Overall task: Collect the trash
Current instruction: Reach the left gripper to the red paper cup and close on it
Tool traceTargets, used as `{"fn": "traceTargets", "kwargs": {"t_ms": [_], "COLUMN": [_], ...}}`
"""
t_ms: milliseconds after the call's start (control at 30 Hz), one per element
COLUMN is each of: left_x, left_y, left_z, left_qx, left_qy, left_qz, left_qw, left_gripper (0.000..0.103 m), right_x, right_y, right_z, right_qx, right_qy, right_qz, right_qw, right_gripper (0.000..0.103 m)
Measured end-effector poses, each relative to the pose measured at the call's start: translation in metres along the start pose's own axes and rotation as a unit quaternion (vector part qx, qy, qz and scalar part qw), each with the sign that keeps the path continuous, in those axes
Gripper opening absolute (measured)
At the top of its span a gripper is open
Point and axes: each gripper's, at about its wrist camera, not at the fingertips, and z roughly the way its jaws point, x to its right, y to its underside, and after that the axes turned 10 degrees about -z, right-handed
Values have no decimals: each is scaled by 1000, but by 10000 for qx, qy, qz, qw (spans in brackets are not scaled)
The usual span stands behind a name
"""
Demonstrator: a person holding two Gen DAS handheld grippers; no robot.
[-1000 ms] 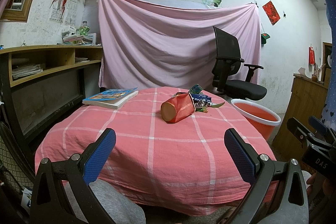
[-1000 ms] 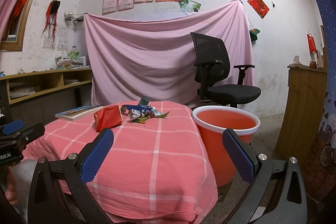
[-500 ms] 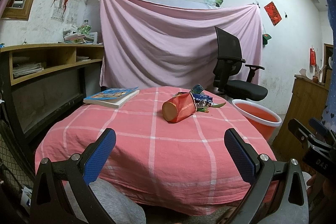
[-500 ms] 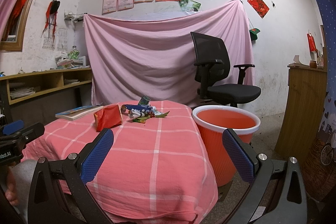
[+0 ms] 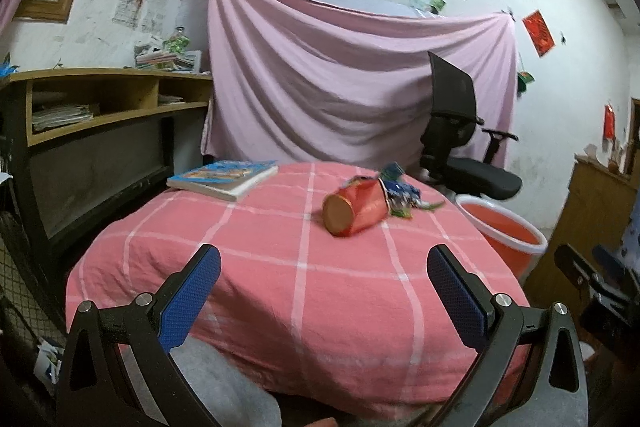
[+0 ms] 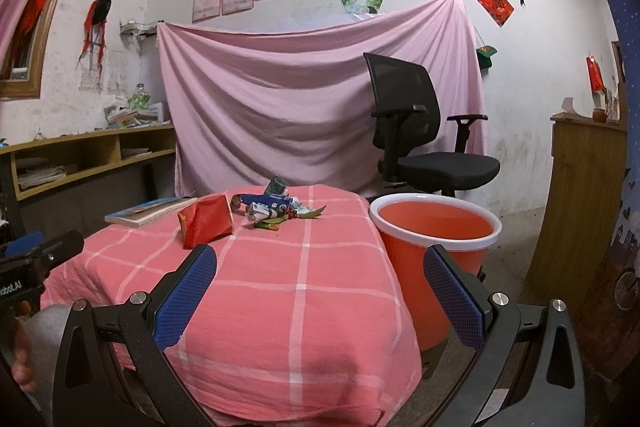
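With both the left hand-held gripper (image 5: 324, 293) and right hand-held gripper (image 6: 320, 291) spread and empty, we should approach the crushed red carton (image 5: 356, 211) squarely, then drop it into the orange bin (image 6: 436, 227).

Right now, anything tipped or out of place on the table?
Yes. A red paper cup lies on its side mid-table, base toward the left camera. Loose wrappers lie scattered behind it. The orange bin stands upright beside the table.
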Motion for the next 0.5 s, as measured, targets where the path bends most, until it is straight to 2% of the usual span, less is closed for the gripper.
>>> {"fn": "traceTargets", "kwargs": {"t_ms": [167, 300, 433, 500], "left_x": [-5, -9, -8, -8], "left_y": [-18, -30, -47, -56], "left_z": [18, 40, 62, 73], "left_qx": [429, 548, 828, 1030], "left_qy": [-170, -197, -117, -38], "left_qz": [-222, -483, -412, -344], "left_qw": [9987, 9971, 9956, 9941], "left_gripper": [101, 101, 101, 101], "right_x": [-2, -2, 5, 6], "right_y": [-12, -23, -37, -45], "right_z": [15, 29, 48, 57], "right_qx": [247, 456, 745, 819], "right_qy": [78, 126, -222, -267], "right_qz": [-71, -163, -68, -104], "right_qw": [9996, 9987, 9970, 9962], "right_gripper": [103, 103, 103, 103]}}
